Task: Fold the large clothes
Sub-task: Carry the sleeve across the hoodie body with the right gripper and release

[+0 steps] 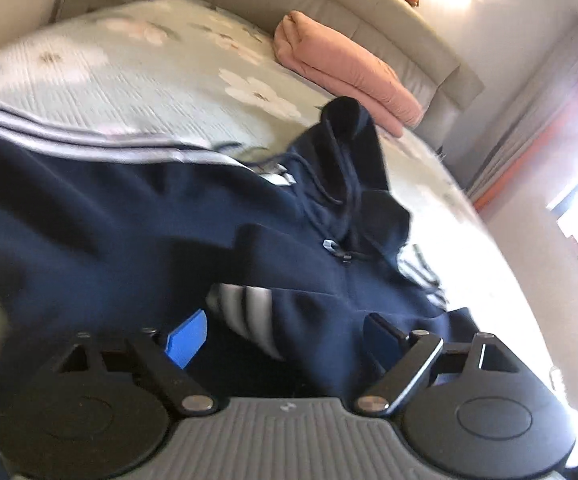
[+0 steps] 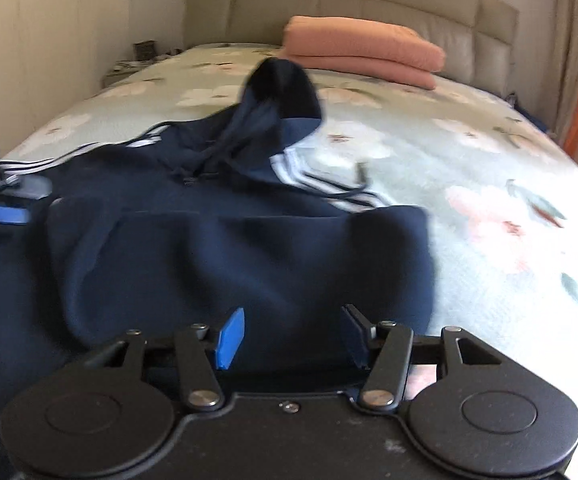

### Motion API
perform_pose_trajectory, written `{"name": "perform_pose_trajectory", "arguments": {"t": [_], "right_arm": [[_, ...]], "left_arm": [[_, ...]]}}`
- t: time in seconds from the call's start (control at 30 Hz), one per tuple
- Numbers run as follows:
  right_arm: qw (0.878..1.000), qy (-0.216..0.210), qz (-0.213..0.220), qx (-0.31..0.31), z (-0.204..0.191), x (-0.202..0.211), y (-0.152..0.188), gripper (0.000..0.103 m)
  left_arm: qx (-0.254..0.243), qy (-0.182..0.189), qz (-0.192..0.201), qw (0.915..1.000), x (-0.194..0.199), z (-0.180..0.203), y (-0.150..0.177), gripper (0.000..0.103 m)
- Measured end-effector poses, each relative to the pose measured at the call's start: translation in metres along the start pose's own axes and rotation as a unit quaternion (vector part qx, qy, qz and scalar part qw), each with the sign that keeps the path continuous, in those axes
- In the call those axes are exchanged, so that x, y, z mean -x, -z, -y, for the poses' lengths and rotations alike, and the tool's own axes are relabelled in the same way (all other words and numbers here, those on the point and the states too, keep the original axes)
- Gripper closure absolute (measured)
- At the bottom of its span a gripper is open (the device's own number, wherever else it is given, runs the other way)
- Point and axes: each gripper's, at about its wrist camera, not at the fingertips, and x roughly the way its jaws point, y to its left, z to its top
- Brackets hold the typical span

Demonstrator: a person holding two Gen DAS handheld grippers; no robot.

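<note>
A navy hoodie (image 2: 217,248) with white sleeve stripes lies spread on the bed, hood pointing toward the headboard; it also shows in the left wrist view (image 1: 109,216). Its lower part is folded up over the body. My right gripper (image 2: 293,336) is open just above the near fold, blue pads apart, holding nothing. My left gripper (image 1: 285,336) is open over the striped sleeve cuff (image 1: 245,300) at the hoodie's side. The left gripper also shows at the left edge of the right wrist view (image 2: 3,214).
The bed (image 2: 469,184) has a pale floral cover. A folded pink blanket (image 2: 361,52) lies by the beige headboard (image 2: 329,8). A nightstand (image 2: 129,64) and wardrobe stand far left. Curtains (image 1: 549,92) hang by a bright window.
</note>
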Motion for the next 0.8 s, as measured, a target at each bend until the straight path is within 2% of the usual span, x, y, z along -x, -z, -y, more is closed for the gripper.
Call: {"name": "perform_pose_trajectory", "arguments": {"t": [0.07, 0.13, 0.2, 0.23, 0.27, 0.3, 0.37, 0.43, 0.47, 0.57, 0.67, 0.8], "right_arm": [[0.999, -0.032, 0.014, 0.006, -0.02, -0.005, -0.006, 0.037], [0.998, -0.059, 0.024, 0.02, -0.04, -0.02, -0.015, 0.04], [0.997, -0.069, 0.012, 0.03, -0.065, -0.047, -0.026, 0.051], [0.997, -0.078, -0.001, 0.024, -0.075, -0.06, -0.033, 0.065], [0.995, -0.101, -0.017, 0.014, -0.085, -0.071, -0.037, 0.071], [0.992, -0.127, -0.021, 0.006, -0.095, -0.077, -0.039, 0.072], [0.981, -0.193, 0.001, 0.015, -0.116, -0.067, -0.041, 0.074], [0.962, -0.264, 0.042, 0.054, -0.136, -0.042, -0.037, 0.076], [0.954, -0.284, 0.055, 0.077, -0.144, -0.027, -0.031, 0.076], [0.952, -0.29, 0.03, 0.094, -0.144, -0.012, -0.013, 0.075], [0.965, -0.244, 0.014, 0.09, -0.123, -0.007, 0.002, 0.074], [0.974, -0.214, 0.015, 0.074, -0.091, 0.014, 0.015, 0.073]], "left_arm": [[-0.011, -0.008, 0.01, 0.9999, 0.001, 0.006, 0.006, 0.016], [-0.034, -0.034, 0.024, 0.9986, 0.005, 0.011, 0.009, 0.016], [-0.044, -0.051, 0.035, 0.9971, 0.014, 0.011, 0.011, 0.016], [-0.042, -0.054, 0.04, 0.9969, 0.02, 0.01, 0.009, 0.016], [-0.041, -0.055, 0.044, 0.9967, 0.026, 0.007, 0.009, 0.016], [-0.038, -0.058, 0.045, 0.9966, 0.031, 0.003, 0.007, 0.016], [-0.032, -0.062, 0.045, 0.9965, 0.043, -0.006, 0.006, 0.016], [-0.024, -0.073, 0.059, 0.9953, 0.06, -0.017, 0.009, 0.016], [-0.021, -0.082, 0.065, 0.9943, 0.067, -0.021, 0.013, 0.016], [-0.005, -0.099, 0.081, 0.9918, 0.088, -0.032, 0.03, 0.014], [-0.008, -0.085, 0.055, 0.9948, 0.085, -0.037, 0.043, 0.013], [-0.002, -0.102, 0.029, 0.9943, 0.065, -0.04, 0.048, 0.013]]}}
